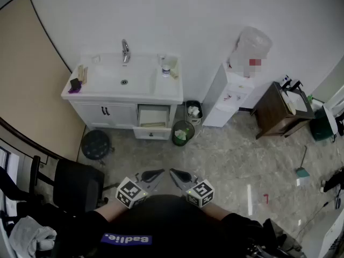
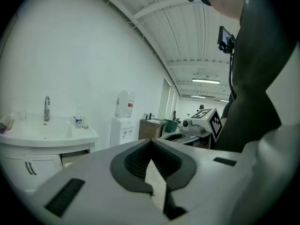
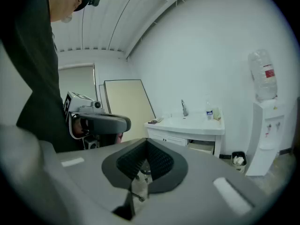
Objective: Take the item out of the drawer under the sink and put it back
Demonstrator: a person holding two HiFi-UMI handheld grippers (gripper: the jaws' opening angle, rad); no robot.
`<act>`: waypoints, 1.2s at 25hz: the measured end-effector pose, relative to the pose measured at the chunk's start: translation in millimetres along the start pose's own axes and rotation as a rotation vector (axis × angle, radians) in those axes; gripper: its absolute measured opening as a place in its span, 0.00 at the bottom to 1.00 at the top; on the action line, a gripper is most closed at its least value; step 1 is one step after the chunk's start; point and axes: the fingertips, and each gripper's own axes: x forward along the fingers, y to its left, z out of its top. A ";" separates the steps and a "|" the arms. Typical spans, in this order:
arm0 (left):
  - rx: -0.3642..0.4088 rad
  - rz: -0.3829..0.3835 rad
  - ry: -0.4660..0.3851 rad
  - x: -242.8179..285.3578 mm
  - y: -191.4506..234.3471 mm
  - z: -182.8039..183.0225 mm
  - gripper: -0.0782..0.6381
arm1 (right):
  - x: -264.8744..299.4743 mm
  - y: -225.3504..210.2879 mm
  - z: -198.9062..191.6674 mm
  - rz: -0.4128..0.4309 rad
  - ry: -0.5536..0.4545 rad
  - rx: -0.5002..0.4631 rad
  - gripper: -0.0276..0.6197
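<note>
The white sink cabinet (image 1: 105,113) stands against the far wall. Its upper right drawer (image 1: 153,116) is pulled open, and what lies inside is too small to make out. The drawer below it (image 1: 152,134) is closed. My left gripper (image 1: 161,172) and right gripper (image 1: 172,171) are held close to my body, far from the cabinet, tips nearly touching. Both are shut with nothing in them. From the left gripper (image 2: 151,146) view the sink (image 2: 44,131) is at the left. From the right gripper (image 3: 146,145) view the open drawer (image 3: 204,146) is ahead.
A faucet (image 1: 125,51) and a small bottle (image 1: 166,69) are on the sink top. A green bin (image 1: 183,133) and a small black bin (image 1: 193,110) stand right of the drawer. A black stool (image 1: 97,144), an office chair (image 1: 75,184), a water dispenser (image 1: 228,93) and a wooden side table (image 1: 277,110) surround the floor.
</note>
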 end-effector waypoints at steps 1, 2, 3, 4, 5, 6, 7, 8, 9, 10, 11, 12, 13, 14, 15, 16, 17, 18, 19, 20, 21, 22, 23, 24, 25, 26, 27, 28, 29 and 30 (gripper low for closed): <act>-0.001 0.001 -0.001 -0.6 -0.4 0.5 0.12 | -0.3 0.4 0.5 -0.002 0.004 -0.005 0.05; -0.001 0.002 -0.002 -1.3 -0.8 0.9 0.12 | -0.6 0.7 0.0 -0.002 0.007 -0.009 0.05; -0.002 0.003 -0.003 -1.9 -1.5 1.1 0.12 | -1.1 1.0 -1.6 -0.002 0.010 -0.011 0.05; -0.002 0.004 -0.004 -2.6 -2.4 1.0 0.12 | -1.7 1.5 -3.0 -0.001 0.012 -0.012 0.05; -0.003 0.004 -0.004 -3.1 -3.3 0.7 0.12 | -2.2 2.7 -3.6 0.001 0.013 -0.012 0.05; -0.002 0.005 -0.004 -3.7 -4.1 0.2 0.12 | -2.3 4.4 -3.3 0.004 0.014 -0.011 0.05; -0.002 0.005 -0.004 -4.1 -4.4 -0.3 0.12 | -2.1 5.9 -2.9 0.006 0.014 -0.009 0.05; -0.001 0.006 -0.004 -4.6 -4.2 -0.7 0.12 | -1.5 6.8 -2.7 0.008 0.014 -0.008 0.05; -0.001 0.007 -0.004 -4.9 -3.9 -1.0 0.12 | -1.0 7.2 -2.8 0.009 0.014 -0.007 0.05; -0.002 0.008 -0.004 -5.1 -3.7 -1.3 0.12 | -0.8 6.9 -3.1 0.009 0.014 -0.008 0.05; -0.003 0.009 -0.004 -5.1 -3.8 -1.5 0.12 | -1.0 6.2 -3.6 0.007 0.014 -0.010 0.05; -0.005 0.010 -0.004 -5.2 -4.2 -1.7 0.12 | -1.5 5.5 -4.2 0.005 0.013 -0.013 0.05; -0.006 0.010 -0.004 -5.3 -4.7 -1.9 0.12 | -2.1 5.2 -4.4 0.003 0.011 -0.015 0.05; -0.007 0.011 -0.004 -5.6 -5.1 -2.1 0.12 | -2.6 5.1 -4.2 0.002 0.007 -0.017 0.05; -0.008 0.011 -0.003 -6.0 -5.3 -2.3 0.12 | -3.1 5.1 -3.9 0.000 0.003 -0.018 0.05; -0.008 0.012 -0.003 -6.2 -5.4 -2.6 0.12 | -3.6 4.8 -3.8 -0.002 -0.001 -0.018 0.05; -0.009 0.013 -0.002 -6.3 -5.7 -2.9 0.12 | -4.0 4.4 -3.7 -0.003 -0.003 -0.017 0.05; -0.011 0.015 0.000 -5.9 -6.2 -3.6 0.12 | -4.6 4.1 -3.5 -0.003 -0.004 -0.014 0.05; -0.012 0.018 0.003 -5.3 -7.0 -4.8 0.12 | -5.4 3.8 -3.5 -0.001 -0.005 -0.012 0.05; -0.014 0.022 0.008 -4.1 -7.9 -6.5 0.12 | -6.6 3.4 -3.7 0.004 -0.003 -0.010 0.05; -0.015 0.027 0.011 -2.4 -8.7 -7.8 0.12 | -8.0 2.7 -4.2 0.010 -0.002 -0.009 0.05; -0.016 0.035 0.009 -0.2 -9.4 -7.4 0.12 | -9.7 1.4 -4.8 0.017 0.000 -0.008 0.05; -0.017 0.047 0.004 2.0 -9.7 -5.7 0.12 | -11.5 -0.4 -5.4 0.024 0.002 -0.008 0.05; -0.019 0.063 0.000 4.2 -9.2 -3.6 0.12 | -13.5 -2.6 -5.9 0.031 0.003 -0.008 0.05; -0.023 0.081 -0.003 6.2 -7.9 -2.2 0.12 | -15.4 -5.3 -6.0 0.036 0.005 -0.008 0.05; -0.030 0.098 -0.003 8.2 -6.6 -2.3 0.12 | -17.1 -8.5 -6.1 0.042 0.007 -0.008 0.05; -0.038 0.114 -0.002 10.5 -5.6 -3.2 0.12 | -18.8 -11.9 -6.2 0.048 0.009 -0.009 0.05; -0.044 0.128 0.000 13.0 -5.3 -4.6 0.12 | -20.5 -15.2 -6.5 0.056 0.010 -0.011 0.05; -0.050 0.139 0.003 16.0 -6.0 -7.4 0.12 | -22.4 -18.4 -6.9 0.065 0.010 -0.012 0.05; -0.054 0.148 0.008 19.5 -7.4 -10.2 0.12 | -24.7 -21.4 -7.4 0.074 0.009 -0.013 0.05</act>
